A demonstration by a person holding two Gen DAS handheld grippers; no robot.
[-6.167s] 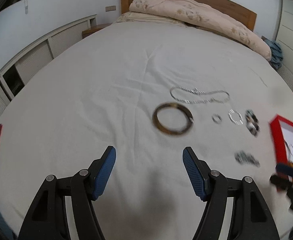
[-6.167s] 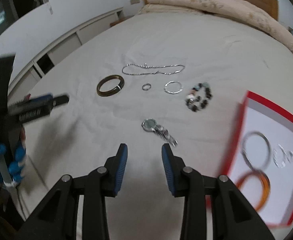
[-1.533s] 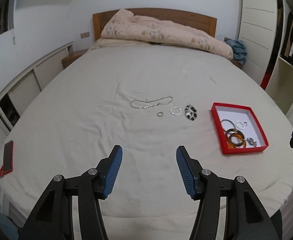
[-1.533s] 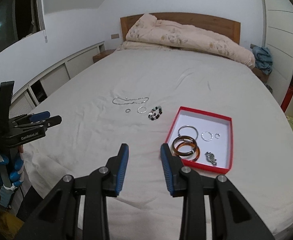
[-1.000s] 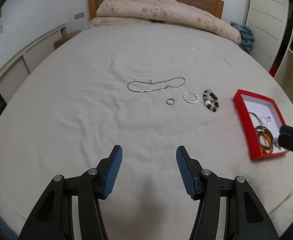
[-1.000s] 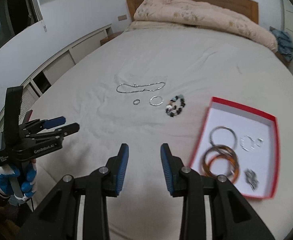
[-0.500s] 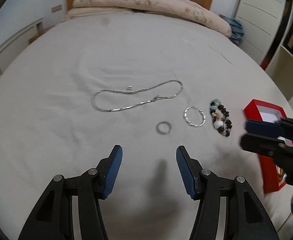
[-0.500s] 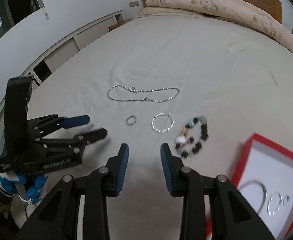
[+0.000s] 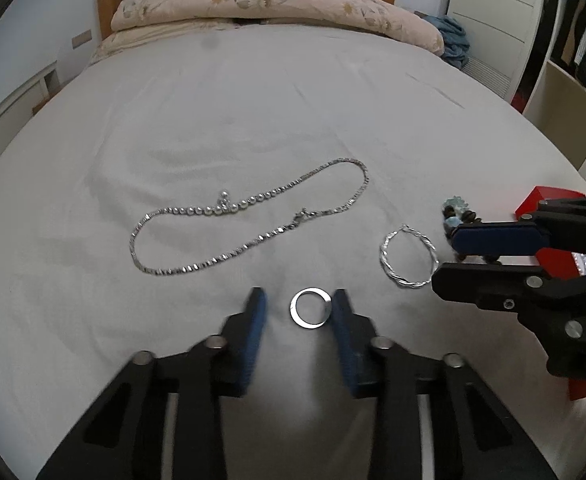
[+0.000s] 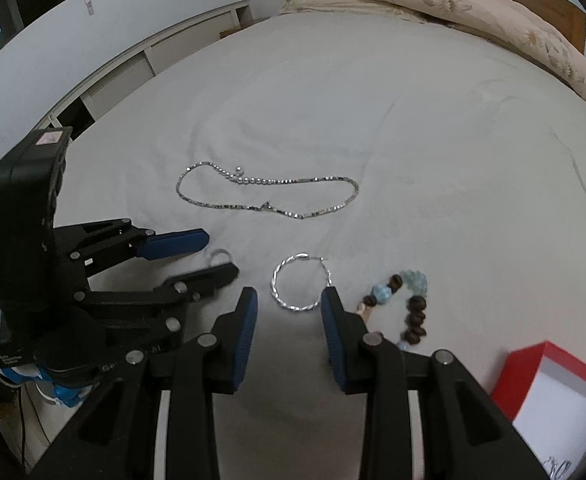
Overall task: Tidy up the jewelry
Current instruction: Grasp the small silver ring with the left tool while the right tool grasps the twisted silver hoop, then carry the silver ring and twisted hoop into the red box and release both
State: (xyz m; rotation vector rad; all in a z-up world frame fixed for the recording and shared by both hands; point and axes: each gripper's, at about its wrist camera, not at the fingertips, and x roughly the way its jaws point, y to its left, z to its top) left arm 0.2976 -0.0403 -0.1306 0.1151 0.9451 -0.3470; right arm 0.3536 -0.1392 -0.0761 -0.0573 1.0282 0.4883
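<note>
both grippers have dropped low over the bed [image 9: 253, 92] since half a second ago, and each now brackets its own piece. left gripper [image 9: 299, 312] has come down around the small silver ring [image 9: 310, 307]: the ring lies flat on the sheet between the 2 blue pads, close to the right-hand pad, with the jaws parted and nothing held. right gripper [image 10: 289, 300] stands the same way around the twisted silver hoop [image 10: 301, 283] — jaws spread, hoop on the sheet between the fingertips, not yet pinched.

the silver necklace [image 9: 249, 220] lies farther up the bed, apart from both grippers, and the beaded bracelet [image 10: 401, 302] sits just beside the right gripper's outer finger. the red tray [image 10: 553, 396] shows at the lower right of the right wrist view, its contents mostly out of frame.

this reads as a 2-handed pickup about to begin — both pieces are thin and flat on soft fabric, so closing may catch the sheet or let the metal slip. 4 pieces remain on the bed, so the sorting looks partway done.
</note>
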